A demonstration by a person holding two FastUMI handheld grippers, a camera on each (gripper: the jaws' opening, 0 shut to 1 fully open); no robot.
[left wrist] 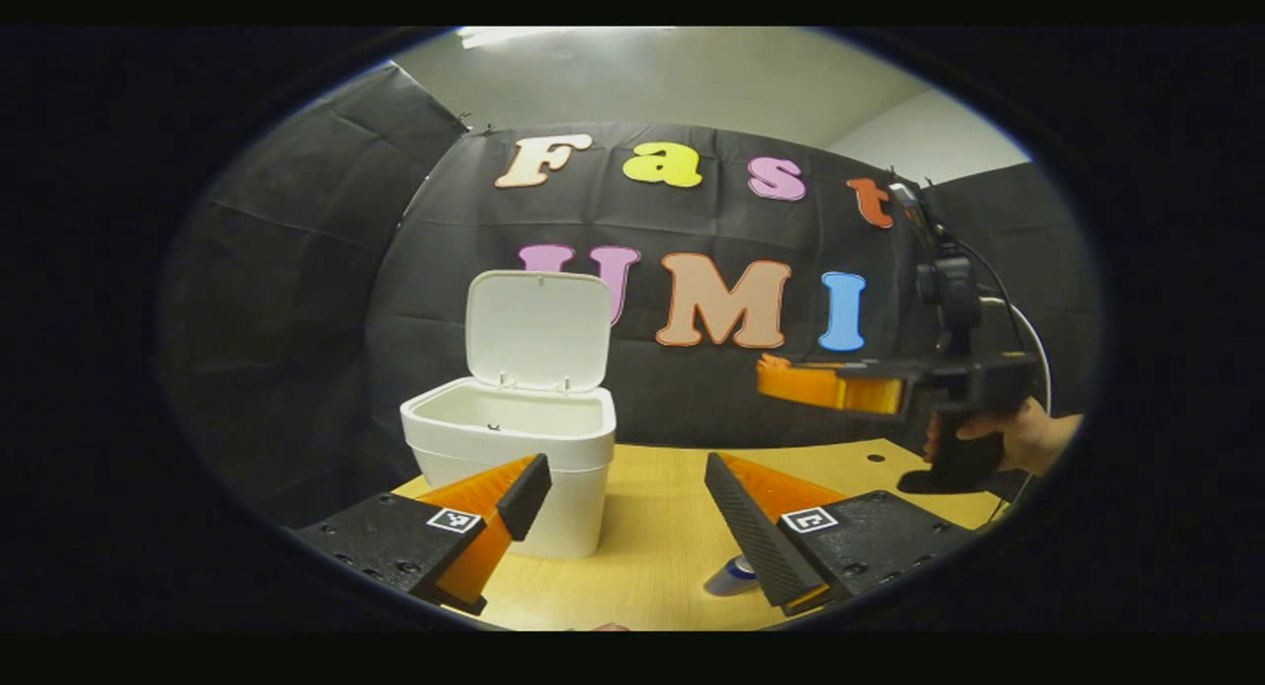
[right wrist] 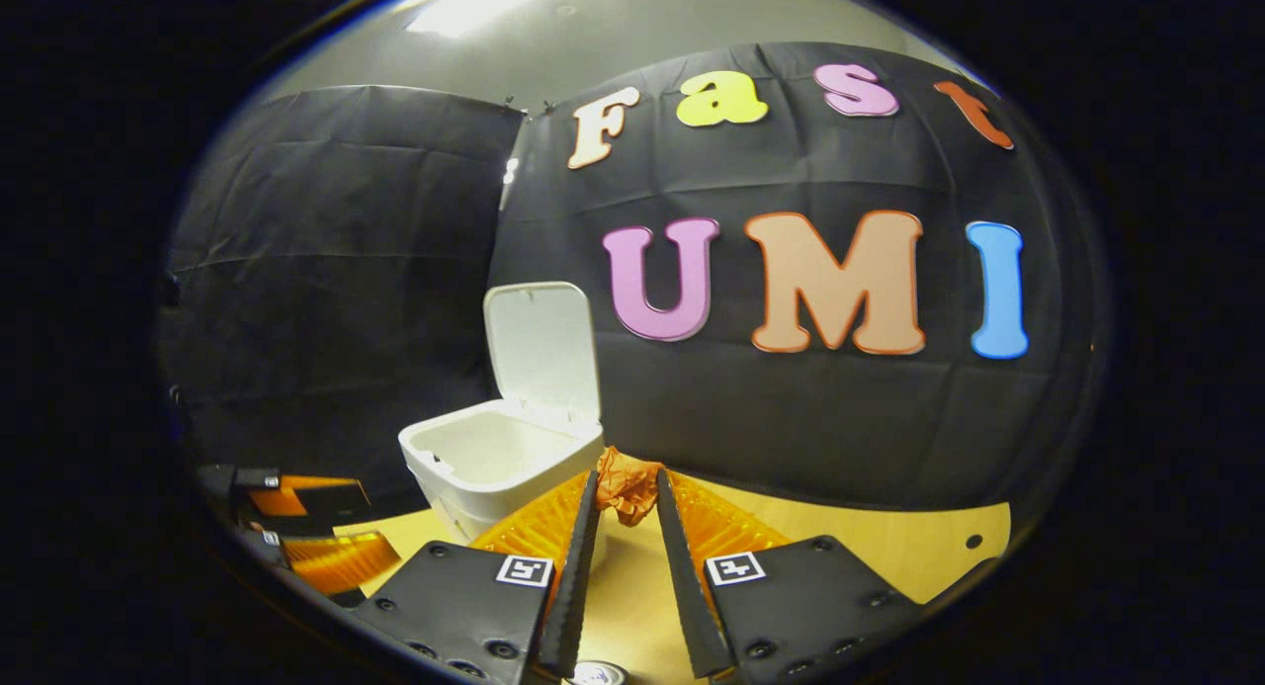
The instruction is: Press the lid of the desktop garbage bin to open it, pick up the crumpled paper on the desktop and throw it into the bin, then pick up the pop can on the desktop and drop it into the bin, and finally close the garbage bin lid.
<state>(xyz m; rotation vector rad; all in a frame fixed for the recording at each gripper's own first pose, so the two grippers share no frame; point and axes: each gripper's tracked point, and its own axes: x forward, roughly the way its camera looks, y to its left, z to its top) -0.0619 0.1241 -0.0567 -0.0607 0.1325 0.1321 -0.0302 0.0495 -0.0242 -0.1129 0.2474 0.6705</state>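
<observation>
The white desktop bin (left wrist: 514, 438) stands on the wooden table with its lid (left wrist: 539, 329) swung up and the inside showing. My left gripper (left wrist: 628, 482) is open in front of it, holding nothing. Behind its right-hand finger lies the pop can (left wrist: 733, 574), half hidden. In the right gripper view, my right gripper (right wrist: 626, 477) is shut on the orange crumpled paper (right wrist: 625, 492), held in the air just right of the bin (right wrist: 494, 453). The can's top (right wrist: 598, 673) peeks out at the bottom edge there.
A hand (left wrist: 1028, 436) holds the right gripper (left wrist: 781, 377) above the table's right side, level with the bin's rim. The table (left wrist: 662, 537) has small holes near its far right edge. The left gripper (right wrist: 296, 532) sits low, left of the bin. Black cloth walls the back.
</observation>
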